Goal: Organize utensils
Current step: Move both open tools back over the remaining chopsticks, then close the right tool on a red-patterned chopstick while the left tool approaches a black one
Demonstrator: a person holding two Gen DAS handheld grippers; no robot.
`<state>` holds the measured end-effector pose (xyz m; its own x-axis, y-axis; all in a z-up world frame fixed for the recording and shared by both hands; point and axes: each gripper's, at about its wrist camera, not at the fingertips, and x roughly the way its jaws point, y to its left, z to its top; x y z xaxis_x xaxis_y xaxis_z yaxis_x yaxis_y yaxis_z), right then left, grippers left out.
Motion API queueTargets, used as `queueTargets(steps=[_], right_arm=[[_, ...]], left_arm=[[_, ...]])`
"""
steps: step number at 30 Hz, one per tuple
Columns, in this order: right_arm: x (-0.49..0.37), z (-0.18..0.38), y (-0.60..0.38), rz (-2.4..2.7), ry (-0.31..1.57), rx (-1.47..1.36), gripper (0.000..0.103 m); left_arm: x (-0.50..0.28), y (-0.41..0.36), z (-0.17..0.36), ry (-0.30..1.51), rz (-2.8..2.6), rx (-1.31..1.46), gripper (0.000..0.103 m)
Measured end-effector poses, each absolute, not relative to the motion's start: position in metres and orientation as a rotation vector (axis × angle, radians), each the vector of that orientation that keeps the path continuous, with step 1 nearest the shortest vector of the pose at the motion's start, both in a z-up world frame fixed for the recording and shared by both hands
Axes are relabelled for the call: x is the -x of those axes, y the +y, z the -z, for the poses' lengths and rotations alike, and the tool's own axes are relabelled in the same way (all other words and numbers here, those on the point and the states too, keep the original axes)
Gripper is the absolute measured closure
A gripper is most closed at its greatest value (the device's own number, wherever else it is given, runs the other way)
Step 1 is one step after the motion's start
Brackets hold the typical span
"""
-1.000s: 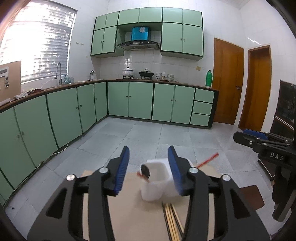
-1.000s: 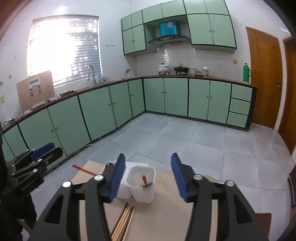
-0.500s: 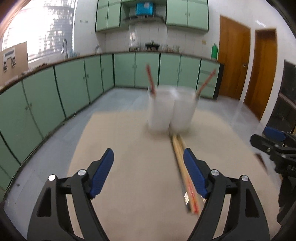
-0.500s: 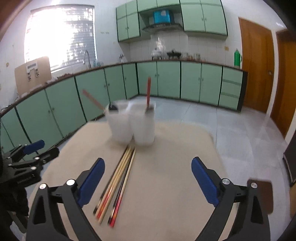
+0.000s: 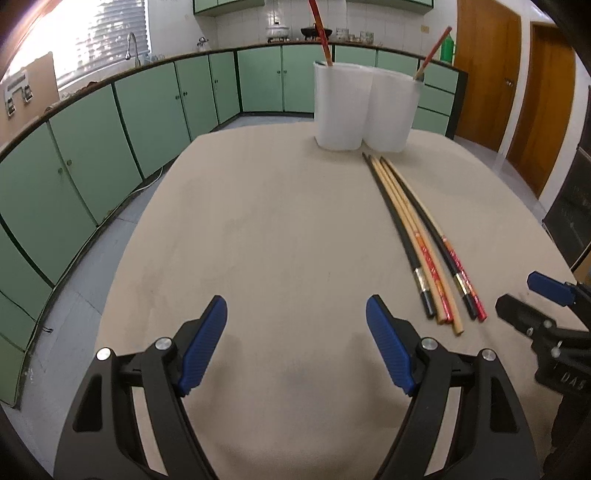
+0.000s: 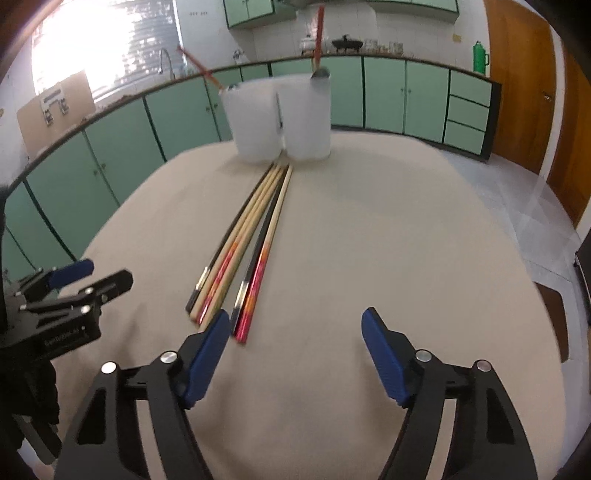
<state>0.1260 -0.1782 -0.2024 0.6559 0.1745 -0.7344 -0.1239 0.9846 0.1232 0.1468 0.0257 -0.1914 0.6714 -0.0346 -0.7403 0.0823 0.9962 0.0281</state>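
Observation:
Several chopsticks (image 5: 413,236) (image 6: 251,236) lie side by side on the beige table (image 5: 258,221) (image 6: 406,221), some pale wood, some black with red ends. Behind them stands a white two-cup holder (image 5: 362,107) (image 6: 280,118) with a red-handled utensil (image 5: 319,29) (image 6: 319,37) in each cup. My left gripper (image 5: 295,306) hangs open over bare tabletop, left of the chopsticks. My right gripper (image 6: 295,317) has its jaws closing with nothing between them. The chopsticks' near ends lie just ahead of its left finger.
Each gripper shows at the edge of the other's view, the right gripper (image 5: 524,295) and the left gripper (image 6: 92,275). Green cabinets (image 5: 92,147) ring the room and wooden doors (image 5: 480,74) stand at the right. A brown stool (image 6: 554,317) sits past the table's right edge.
Both grippers have come down from above and tipped toward the tabletop. Their jaws stand wider than a second ago. The holder now sits far ahead and the chopsticks lie close.

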Motion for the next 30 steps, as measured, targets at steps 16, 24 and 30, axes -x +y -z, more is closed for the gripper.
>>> queueTargets(steps=[16,24,30], right_arm=[[-0.13,0.206,-0.186,-0.131,0.875,-0.046,0.038],[-0.131,0.208,-0.169,-0.169,0.875,-0.022,0.059],[-0.134,0.208,-0.166,-0.198,0.876,-0.014,0.097]], left_arm=[[-0.146,0.019,0.2,0.873,0.074,-0.05,0.027],[-0.148,0.015,0.2,0.879,0.076,-0.058,0.026],[-0.152,0.008,0.201,0.886,0.089,-0.056,0.025]])
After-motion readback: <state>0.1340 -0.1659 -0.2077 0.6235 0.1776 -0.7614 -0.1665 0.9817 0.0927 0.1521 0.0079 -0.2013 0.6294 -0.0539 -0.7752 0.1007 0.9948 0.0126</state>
